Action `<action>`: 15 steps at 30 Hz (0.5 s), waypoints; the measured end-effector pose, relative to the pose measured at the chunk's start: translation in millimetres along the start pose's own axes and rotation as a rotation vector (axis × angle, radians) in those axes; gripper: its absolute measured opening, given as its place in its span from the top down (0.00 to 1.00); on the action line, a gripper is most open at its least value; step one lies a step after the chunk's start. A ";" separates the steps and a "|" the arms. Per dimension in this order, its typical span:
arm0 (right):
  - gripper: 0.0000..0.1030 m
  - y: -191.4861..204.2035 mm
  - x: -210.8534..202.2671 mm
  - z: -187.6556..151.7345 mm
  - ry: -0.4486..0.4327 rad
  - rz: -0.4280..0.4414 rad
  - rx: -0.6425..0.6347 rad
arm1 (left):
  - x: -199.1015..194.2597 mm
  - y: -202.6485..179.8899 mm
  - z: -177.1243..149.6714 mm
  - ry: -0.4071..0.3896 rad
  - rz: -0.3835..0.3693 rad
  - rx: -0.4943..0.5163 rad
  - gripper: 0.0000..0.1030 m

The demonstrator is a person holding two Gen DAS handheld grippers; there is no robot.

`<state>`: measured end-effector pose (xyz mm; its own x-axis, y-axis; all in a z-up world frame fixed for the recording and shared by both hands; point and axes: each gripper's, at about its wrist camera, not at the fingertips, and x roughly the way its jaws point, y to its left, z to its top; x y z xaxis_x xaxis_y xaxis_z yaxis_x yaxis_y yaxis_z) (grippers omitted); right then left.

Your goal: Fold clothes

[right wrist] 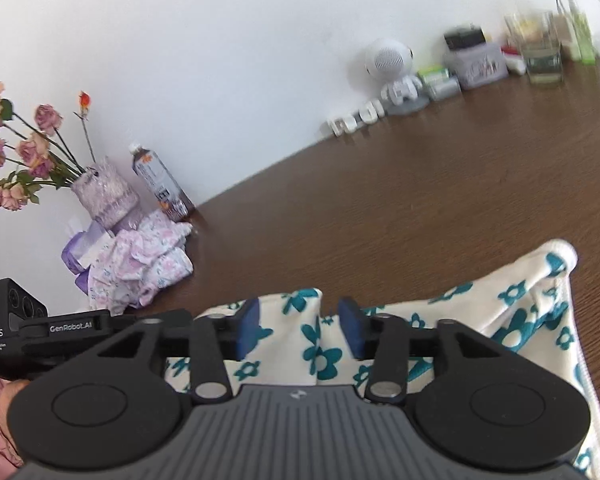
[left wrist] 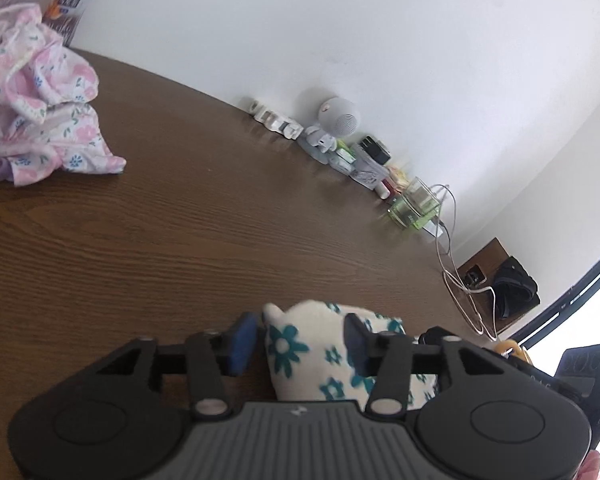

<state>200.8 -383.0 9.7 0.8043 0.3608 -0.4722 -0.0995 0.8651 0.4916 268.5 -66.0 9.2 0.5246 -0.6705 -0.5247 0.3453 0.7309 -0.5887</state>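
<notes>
Two grippers, both low over a brown table (left wrist: 180,240), each with blue pads spread apart and cloth bunched in the gap.

Left gripper (left wrist: 298,340): jaws apart, a hump of white garment (left wrist: 300,344) with teal flowers rising between the pads, far pad against the fabric, near pad just clear. Not clamped, as far as can be seen.

Right gripper (right wrist: 298,328): jaws likewise apart, straddling a raised ridge of the same garment (right wrist: 520,304). Cloth running off to the right, one hemmed corner lifted and pointing away, the rest lying slack and rumpled on the table.

Further out, at the left back by the wall: a second garment, pink floral (right wrist: 144,264), in a loose crumpled heap, well apart from the white one. Beside it a vase (right wrist: 104,196) of dried roses and a bottle (right wrist: 160,184). Along the wall, small clutter: a round white speaker figure (right wrist: 392,68), boxes, a glass.

Handling, judged from the look: light, soft, thick-knit or fleecy, no stiffness, likely to sag and drag on the wood instead of sliding cleanly. Nothing fragile. Best taken at hems or corners, where the stitched edge gives the pads something firm to bite; a pinch in mid-cloth only gathers a lump. Folded state not clear from these views.
</notes>
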 end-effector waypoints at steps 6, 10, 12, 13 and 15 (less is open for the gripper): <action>0.49 17.8 -24.1 -24.2 0.010 -0.014 -0.072 | -21.8 -15.8 -29.4 0.002 0.017 0.038 0.50; 0.49 32.6 -46.7 -43.7 0.016 -0.027 -0.175 | -47.4 -33.9 -49.7 -0.036 0.009 0.173 0.48; 0.49 40.0 -58.0 -53.5 0.019 -0.033 -0.227 | -58.4 -45.2 -62.3 -0.033 0.003 0.275 0.45; 0.49 43.7 -63.6 -58.4 0.020 -0.036 -0.253 | -61.3 -51.1 -68.8 -0.025 0.006 0.327 0.44; 0.49 51.1 -75.0 -68.1 0.023 -0.043 -0.304 | -62.5 -65.5 -84.2 -0.003 0.031 0.434 0.44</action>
<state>95.5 -342.1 20.4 0.7981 0.3269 -0.5061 -0.2397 0.9430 0.2310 147.6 -82.8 28.8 0.5418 -0.6472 -0.5362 0.6241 0.7371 -0.2590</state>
